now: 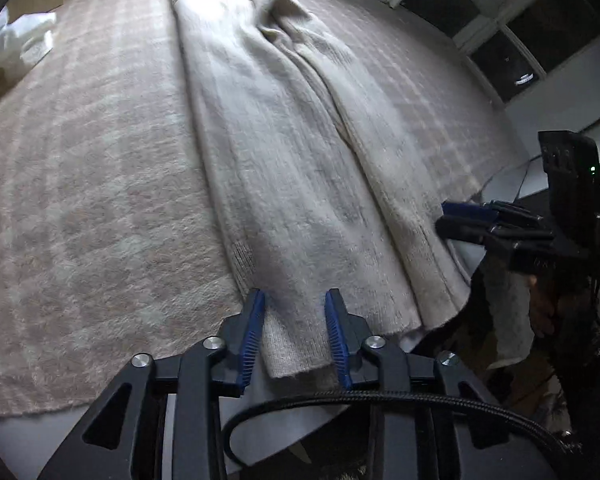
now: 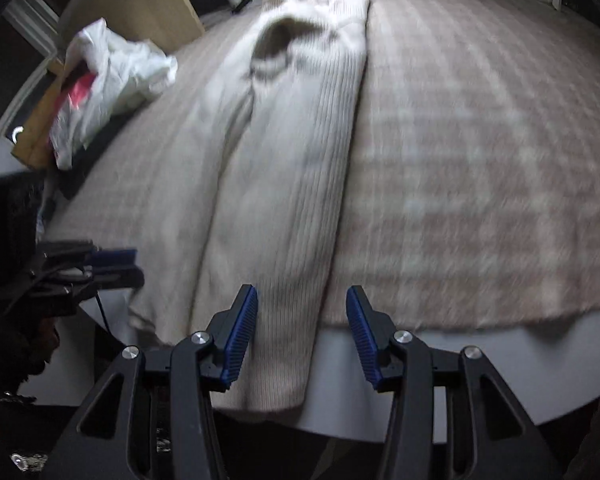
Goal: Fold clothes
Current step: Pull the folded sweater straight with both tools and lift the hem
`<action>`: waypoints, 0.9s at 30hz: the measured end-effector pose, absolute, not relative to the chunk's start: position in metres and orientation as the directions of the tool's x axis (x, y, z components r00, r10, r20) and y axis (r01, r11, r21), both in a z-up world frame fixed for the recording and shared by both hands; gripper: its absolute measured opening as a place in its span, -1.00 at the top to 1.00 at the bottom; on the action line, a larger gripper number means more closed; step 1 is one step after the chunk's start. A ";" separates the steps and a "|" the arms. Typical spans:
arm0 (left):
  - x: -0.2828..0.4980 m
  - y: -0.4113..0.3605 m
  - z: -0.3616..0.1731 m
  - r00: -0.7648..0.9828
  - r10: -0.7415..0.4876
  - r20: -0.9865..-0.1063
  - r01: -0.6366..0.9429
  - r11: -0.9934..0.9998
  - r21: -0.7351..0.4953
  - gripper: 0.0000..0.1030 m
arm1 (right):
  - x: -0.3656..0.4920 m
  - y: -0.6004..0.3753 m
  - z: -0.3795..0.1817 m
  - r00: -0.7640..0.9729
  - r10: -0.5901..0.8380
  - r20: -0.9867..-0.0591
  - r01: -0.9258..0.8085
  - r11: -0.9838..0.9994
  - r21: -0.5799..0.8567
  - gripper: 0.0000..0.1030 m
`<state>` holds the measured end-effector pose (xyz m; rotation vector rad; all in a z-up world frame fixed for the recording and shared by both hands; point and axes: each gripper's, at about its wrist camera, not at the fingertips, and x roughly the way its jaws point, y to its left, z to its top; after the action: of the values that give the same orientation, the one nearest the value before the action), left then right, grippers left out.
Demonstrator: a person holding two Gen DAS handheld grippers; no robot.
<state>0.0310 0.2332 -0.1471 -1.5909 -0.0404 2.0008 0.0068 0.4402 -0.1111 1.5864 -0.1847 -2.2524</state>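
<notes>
Hem of a cream knit garment (image 1: 284, 168) lying between both sets of jaws, at the near edge of the table.

Nearest, the left gripper (image 1: 296, 334) has its jaws apart, with the hem (image 1: 296, 344) between them and no pad visibly pressing, so nothing is clamped. The right gripper (image 2: 302, 330) stands wider, straddling the garment's right-hand folded edge, also free of it. Both point steeply down at the hem, probably to take it for a fold away from the person. Ahead of the fingers the garment runs long and narrow across a checked blanket (image 1: 80, 184), its sides already folded inward, the neck opening (image 2: 276, 48) at the far end. Far left of the right gripper sits a white bag (image 2: 112, 80).
</notes>
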 end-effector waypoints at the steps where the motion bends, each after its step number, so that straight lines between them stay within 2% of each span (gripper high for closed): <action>1: 0.031 0.236 -0.147 -0.129 0.447 -0.885 -0.420 -0.833 -0.360 0.78 | 0.007 0.437 -0.112 -0.282 -0.391 -0.876 0.233 -0.914 0.332 0.42; 2: 0.033 0.236 -0.142 -0.144 0.451 -0.881 -0.419 -0.834 -0.359 0.79 | 0.007 0.434 -0.114 -0.261 -0.409 -0.875 0.236 -0.905 0.353 0.66; 3: 0.034 0.233 -0.136 -0.163 0.458 -0.874 -0.413 -0.836 -0.361 0.79 | 0.008 0.433 -0.109 -0.259 -0.432 -0.864 0.229 -0.896 0.380 0.73; 5: 0.037 0.231 -0.129 -0.189 0.456 -0.869 -0.409 -0.842 -0.353 0.80 | 0.012 0.432 -0.095 -0.303 -0.422 -0.854 0.243 -0.901 0.359 0.74; 8: 0.042 0.234 -0.137 -0.185 0.410 -0.893 -0.411 -0.858 -0.308 0.81 | 0.017 0.430 -0.097 -0.307 -0.370 -0.877 0.267 -0.918 0.294 0.63; 10: 0.042 0.236 -0.145 -0.160 0.395 -0.905 -0.391 -0.867 -0.309 0.51 | 0.017 0.427 -0.109 -0.272 -0.376 -0.886 0.259 -0.915 0.309 0.42; 11: 0.044 0.237 -0.146 -0.155 0.398 -0.904 -0.397 -0.863 -0.311 0.48 | 0.017 0.426 -0.114 -0.254 -0.381 -0.889 0.255 -0.913 0.319 0.42; 13: 0.048 0.240 -0.145 -0.152 0.411 -0.899 -0.426 -0.848 -0.316 0.52 | 0.021 0.423 -0.120 -0.263 -0.398 -0.879 0.264 -0.906 0.331 0.41; 14: 0.049 0.242 -0.144 -0.153 0.415 -0.897 -0.441 -0.841 -0.314 0.72 | 0.023 0.422 -0.119 -0.274 -0.407 -0.871 0.273 -0.902 0.335 0.41; 16: 0.051 0.246 -0.141 -0.153 0.425 -0.892 -0.466 -0.827 -0.314 0.76 | 0.026 0.415 -0.120 -0.277 -0.430 -0.859 0.316 -0.885 0.341 0.42; 17: 0.050 0.245 -0.138 -0.145 0.442 -0.885 -0.466 -0.820 -0.333 0.77 | 0.027 0.413 -0.121 -0.276 -0.438 -0.855 0.327 -0.880 0.345 0.48; 18: 0.048 0.243 -0.135 -0.136 0.463 -0.876 -0.463 -0.811 -0.357 0.78 | 0.026 0.413 -0.121 -0.268 -0.458 -0.847 0.330 -0.870 0.366 0.65; 20: 0.044 0.230 -0.130 -0.124 0.523 -0.843 -0.444 -0.789 -0.424 0.79 | 0.026 0.420 -0.118 -0.259 -0.494 -0.830 0.306 -0.857 0.414 0.70; 24: 0.029 0.211 -0.088 -0.177 0.607 -0.775 -0.430 -0.756 -0.494 0.79 | 0.014 0.438 -0.082 -0.297 -0.635 -0.713 0.261 -0.772 0.579 0.74; 27: 0.001 0.196 -0.050 -0.227 0.664 -0.712 -0.427 -0.725 -0.541 0.80 | -0.006 0.451 -0.044 -0.373 -0.697 -0.613 0.265 -0.713 0.649 0.75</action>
<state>0.0005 0.1957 -0.0505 -1.3260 -0.3000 2.0042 -0.0057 0.4506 -0.0440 1.2506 -0.6064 -2.1114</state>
